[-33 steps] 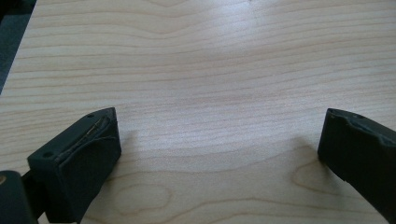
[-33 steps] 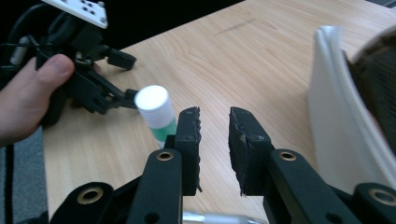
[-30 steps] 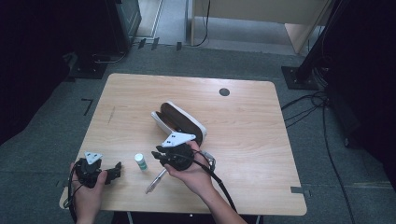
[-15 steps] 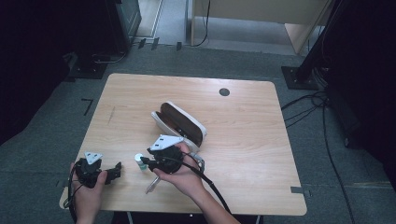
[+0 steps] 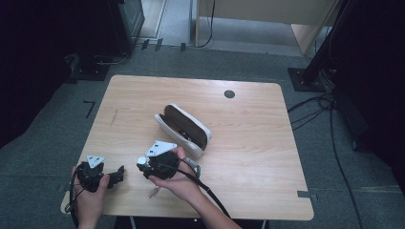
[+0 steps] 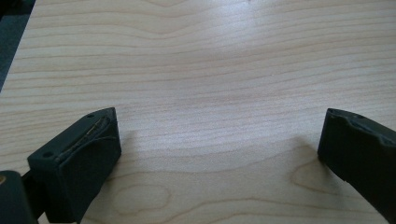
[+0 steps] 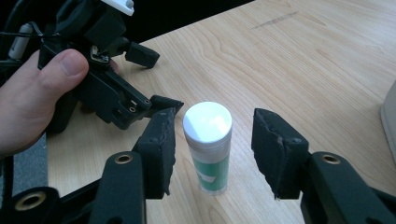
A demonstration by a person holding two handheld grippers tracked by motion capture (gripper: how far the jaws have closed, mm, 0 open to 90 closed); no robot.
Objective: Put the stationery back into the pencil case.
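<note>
A small upright tube (image 7: 208, 151) with a white cap and green label stands on the wooden table (image 5: 248, 143) near its front left. My right gripper (image 7: 213, 133) straddles the tube, a jaw on each side and a gap at both, so the pads do not touch it. Its jaws have just been opening and it is open. In the high view the right gripper (image 5: 144, 166) sits at the tube (image 5: 142, 161). My left gripper (image 5: 114, 175) rests just left of it, held low over bare wood, with its jaws (image 6: 212, 149) wide apart and nothing between them.
An open white glasses case (image 5: 184, 130) with a brown lining lies mid-table, just behind my right hand. A slim pale pen-like thing (image 5: 155, 192) lies near the front edge. A dark round grommet (image 5: 229, 94) sits at the back. Cables trail from both grippers.
My right gripper has moved left across the table to the tube, and its jaws now stand either side of it. The left gripper has stayed put.
</note>
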